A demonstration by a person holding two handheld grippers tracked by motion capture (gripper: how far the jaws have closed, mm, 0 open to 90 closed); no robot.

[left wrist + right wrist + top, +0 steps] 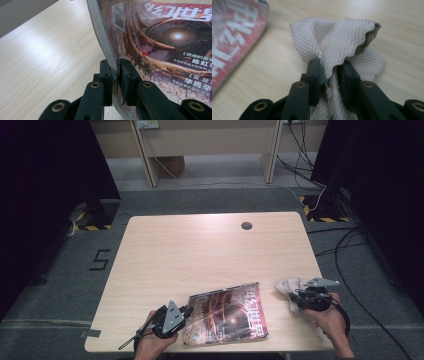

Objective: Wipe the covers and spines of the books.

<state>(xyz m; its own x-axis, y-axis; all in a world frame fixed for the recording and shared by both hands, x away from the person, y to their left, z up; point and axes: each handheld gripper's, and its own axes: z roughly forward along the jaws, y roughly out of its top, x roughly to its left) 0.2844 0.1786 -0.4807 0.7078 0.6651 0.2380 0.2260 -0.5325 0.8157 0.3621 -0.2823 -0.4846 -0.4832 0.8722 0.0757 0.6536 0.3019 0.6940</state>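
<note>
Pinching the magazine (160, 42) by its edge, the left gripper (115, 75) holds it at the table's (200, 250) near side; just right of it, the right gripper (331, 72) clamps a bunched beige cloth (332, 40).

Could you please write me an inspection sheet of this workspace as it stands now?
Surface: light wooden table, bare but for a small dark round grommet near its far edge.
Job's things: glossy red-brown magazine lies at the near edge; beige quilted cloth bunched to its right, apart from it.
Clutter: nothing seen.
Grippers: left gripper is clamped on the magazine's edge; right gripper has the cloth pinched between its jaws.
Cables: black cables trail over the floor on the right; a white cable runs beyond the table.
Surroundings: grey carpet, pale wooden furniture legs at the back, yellow-black hazard tape.
</note>
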